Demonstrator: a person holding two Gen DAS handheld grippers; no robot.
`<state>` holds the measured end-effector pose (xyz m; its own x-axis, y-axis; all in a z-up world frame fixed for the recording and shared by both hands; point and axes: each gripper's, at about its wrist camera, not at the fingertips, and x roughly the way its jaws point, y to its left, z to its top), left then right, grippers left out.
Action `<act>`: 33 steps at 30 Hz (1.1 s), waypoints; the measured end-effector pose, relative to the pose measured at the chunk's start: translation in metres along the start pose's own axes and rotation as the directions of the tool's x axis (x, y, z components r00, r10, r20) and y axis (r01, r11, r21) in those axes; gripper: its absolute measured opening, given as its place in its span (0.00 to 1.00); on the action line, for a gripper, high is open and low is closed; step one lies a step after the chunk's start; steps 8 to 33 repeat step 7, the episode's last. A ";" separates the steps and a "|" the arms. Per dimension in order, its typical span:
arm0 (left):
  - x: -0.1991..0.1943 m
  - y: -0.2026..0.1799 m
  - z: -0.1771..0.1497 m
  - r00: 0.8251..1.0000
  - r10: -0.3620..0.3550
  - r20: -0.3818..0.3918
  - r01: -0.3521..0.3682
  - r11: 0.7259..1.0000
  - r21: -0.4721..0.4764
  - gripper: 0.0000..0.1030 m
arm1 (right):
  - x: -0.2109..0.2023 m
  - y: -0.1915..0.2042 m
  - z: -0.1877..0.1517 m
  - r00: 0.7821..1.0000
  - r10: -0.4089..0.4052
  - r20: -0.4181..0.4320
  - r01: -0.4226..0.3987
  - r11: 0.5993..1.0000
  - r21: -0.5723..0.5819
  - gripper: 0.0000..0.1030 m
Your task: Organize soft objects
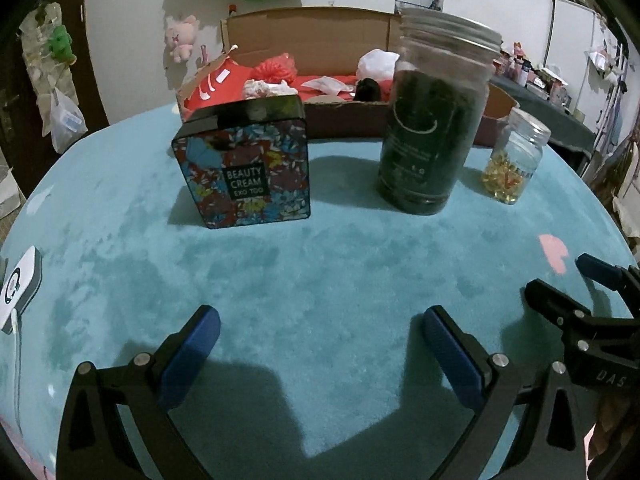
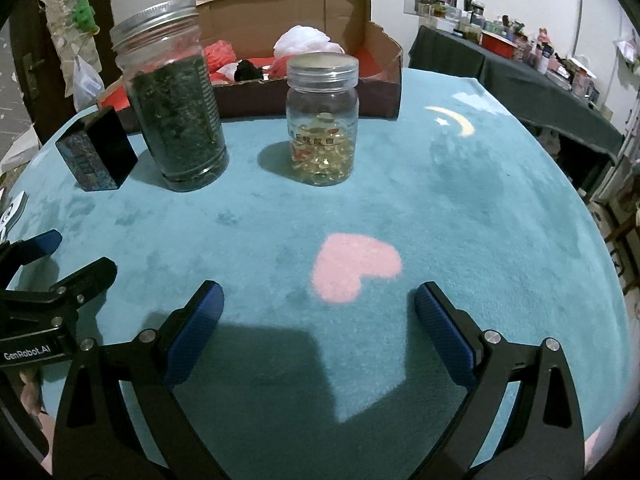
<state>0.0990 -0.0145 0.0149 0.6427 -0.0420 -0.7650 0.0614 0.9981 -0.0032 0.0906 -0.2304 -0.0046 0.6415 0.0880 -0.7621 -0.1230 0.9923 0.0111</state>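
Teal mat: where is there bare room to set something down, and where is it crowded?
Free: the wide stretch between both open grippers, left and right, and the containers, around the pink heart; also right of the small capsule jar. Crowded: the back row of tin, tall dark jar and capsule jar before the cardboard box.

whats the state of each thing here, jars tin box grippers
left gripper: open, empty, above the mat
right gripper: open, empty, above the mat
tall jar: upright, metal lid on, mostly full of dark leaves
small jar: upright, lid on, partly filled with yellow capsules
beauty cream tin: upright, closed
cardboard box: open, holding soft items
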 end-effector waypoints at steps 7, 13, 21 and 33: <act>0.003 0.001 0.002 1.000 0.000 -0.001 0.000 1.000 -0.003 1.00 | 0.002 0.000 0.002 1.000 0.000 0.000 0.000 1.000 -0.001 0.96; 0.003 0.001 0.002 1.000 0.000 -0.001 0.000 1.000 -0.003 1.00 | 0.002 0.000 0.002 1.000 0.000 0.000 0.000 1.000 -0.001 0.96; 0.003 0.001 0.002 1.000 0.000 -0.001 0.000 1.000 -0.003 1.00 | 0.002 0.000 0.002 1.000 0.000 0.000 0.000 1.000 -0.001 0.96; 0.003 0.001 0.002 1.000 0.000 -0.001 0.000 1.000 -0.003 1.00 | 0.002 0.000 0.002 1.000 0.000 0.000 0.000 1.000 -0.001 0.96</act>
